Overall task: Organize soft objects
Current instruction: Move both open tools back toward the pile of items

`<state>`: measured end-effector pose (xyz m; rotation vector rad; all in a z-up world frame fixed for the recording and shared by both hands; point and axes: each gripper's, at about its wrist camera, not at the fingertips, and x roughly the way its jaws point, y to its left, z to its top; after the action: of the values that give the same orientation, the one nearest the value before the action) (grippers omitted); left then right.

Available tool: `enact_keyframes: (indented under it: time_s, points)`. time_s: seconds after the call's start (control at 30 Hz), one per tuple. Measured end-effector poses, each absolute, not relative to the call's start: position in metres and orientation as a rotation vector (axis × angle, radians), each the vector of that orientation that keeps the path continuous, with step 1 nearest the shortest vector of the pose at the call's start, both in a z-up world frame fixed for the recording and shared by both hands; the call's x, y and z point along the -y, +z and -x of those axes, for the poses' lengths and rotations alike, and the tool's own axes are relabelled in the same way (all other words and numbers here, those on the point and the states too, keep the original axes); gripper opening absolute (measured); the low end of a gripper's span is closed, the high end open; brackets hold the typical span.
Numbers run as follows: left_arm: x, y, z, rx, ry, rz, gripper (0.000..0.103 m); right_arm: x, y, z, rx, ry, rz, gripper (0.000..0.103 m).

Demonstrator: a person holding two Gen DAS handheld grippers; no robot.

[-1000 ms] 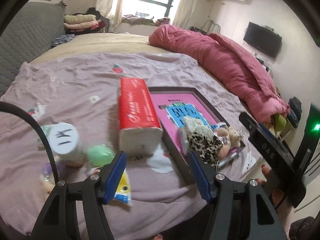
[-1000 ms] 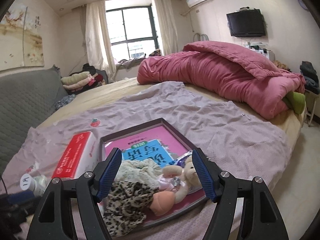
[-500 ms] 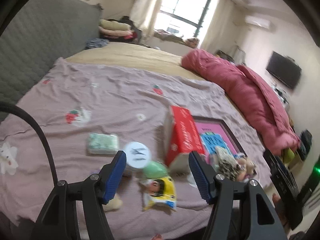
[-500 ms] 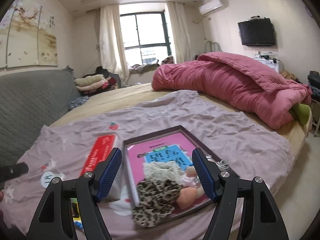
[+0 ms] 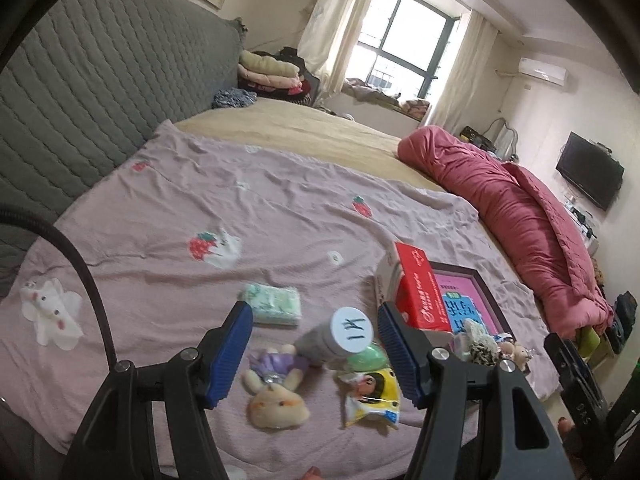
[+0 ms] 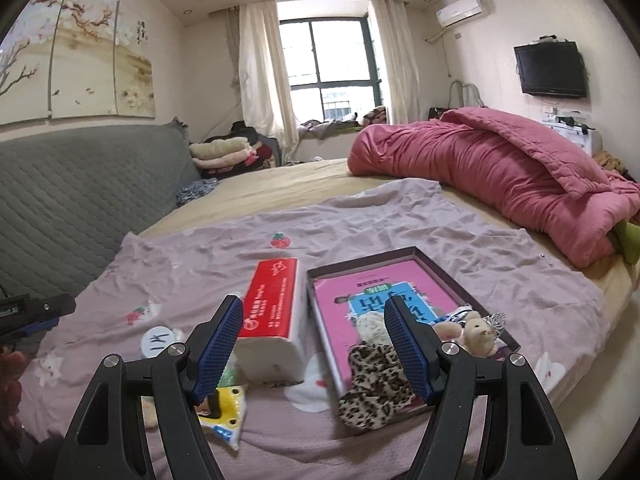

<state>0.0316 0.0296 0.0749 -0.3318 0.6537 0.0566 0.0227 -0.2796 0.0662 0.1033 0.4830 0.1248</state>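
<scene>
My left gripper [image 5: 316, 356] hangs above the near edge of the mauve strawberry-print bedsheet [image 5: 168, 216], its blue-padded jaws spread wide with nothing clamped. Seen between them, on the sheet below, lie a small cream plush rabbit in a purple dress [image 5: 276, 388], a yellow cartoon-print packet [image 5: 374, 396], a pale green oval thing [image 5: 366, 358] and a tipped bottle with a white handwritten cap [image 5: 352, 330]; none touches the pads. Just beyond the left finger sits a mint-green tissue pack [image 5: 274, 304]. My right gripper [image 6: 316, 348] is equally wide and empty; between its fingers I see the red-and-white tissue brick [image 6: 274, 312] and the dark-rimmed shallow box [image 6: 444, 270] beside it, which holds a pink book. A leopard-print fabric piece [image 6: 372, 384] drapes over the box's near rim, with a small beige teddy [image 6: 474, 334] just right of the right finger. Farther back lies a rolled crimson quilt [image 6: 492, 184].
</scene>
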Motion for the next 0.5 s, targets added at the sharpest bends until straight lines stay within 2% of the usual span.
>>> enact_keyframes:
  time_s: [0.5]
  points:
    - [-0.071,0.047,-0.031,-0.691,0.092,0.387,0.065,0.228,0.056,-0.023,-0.561,0.232,-0.034,0.074]
